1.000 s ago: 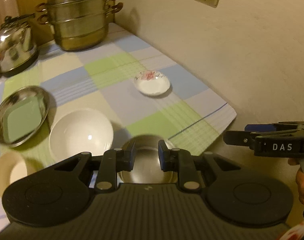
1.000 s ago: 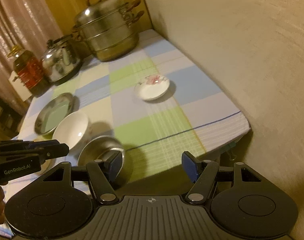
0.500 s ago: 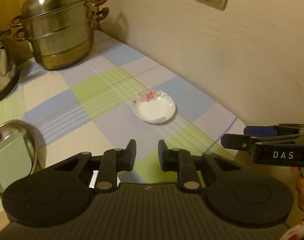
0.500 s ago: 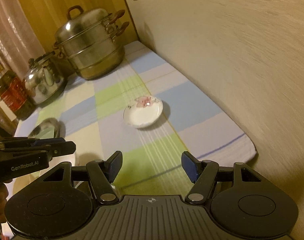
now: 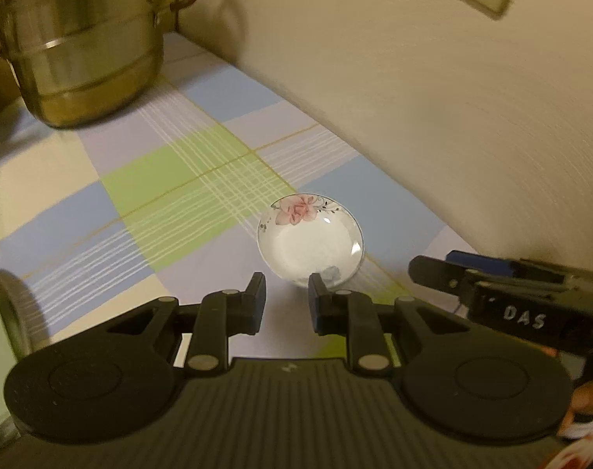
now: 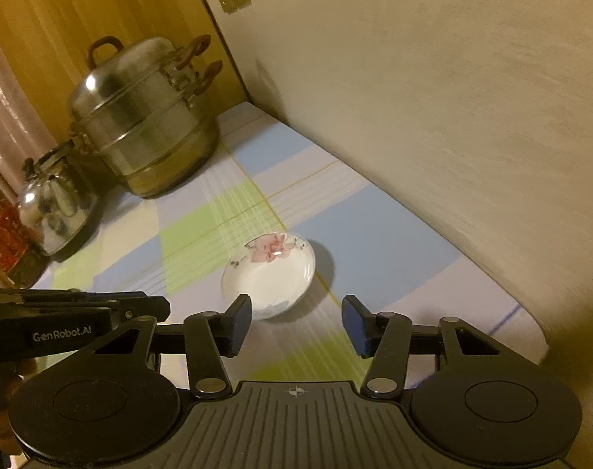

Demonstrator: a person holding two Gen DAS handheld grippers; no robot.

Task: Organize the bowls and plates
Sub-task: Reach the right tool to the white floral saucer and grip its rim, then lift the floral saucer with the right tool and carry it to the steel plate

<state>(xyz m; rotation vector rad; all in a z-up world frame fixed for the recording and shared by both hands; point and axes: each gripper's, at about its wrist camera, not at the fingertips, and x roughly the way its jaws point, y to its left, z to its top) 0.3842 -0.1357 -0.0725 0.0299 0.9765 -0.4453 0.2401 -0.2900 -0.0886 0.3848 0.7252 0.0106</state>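
Note:
A small white dish with a pink flower (image 5: 310, 242) lies on the checked tablecloth near the wall; it also shows in the right wrist view (image 6: 269, 273). My left gripper (image 5: 286, 301) is open with a narrow gap and empty, just short of the dish's near rim. My right gripper (image 6: 296, 322) is open wide and empty, just in front of the dish, with its left finger (image 6: 238, 320) over the dish's near edge. Each gripper shows from the side in the other's view. A steel plate's rim (image 5: 7, 305) shows at the far left.
A tall steel steamer pot (image 6: 148, 121) stands at the table's back corner, with a steel kettle (image 6: 54, 203) and a jar (image 6: 3, 234) to its left. A wall (image 6: 452, 117) runs close along the table's right side. The table's near right corner (image 6: 531, 336) lies by my right gripper.
Both grippers have moved forward toward the flowered dish. The bowls and most of the steel plate have dropped out of view. Neither gripper's opening has changed.

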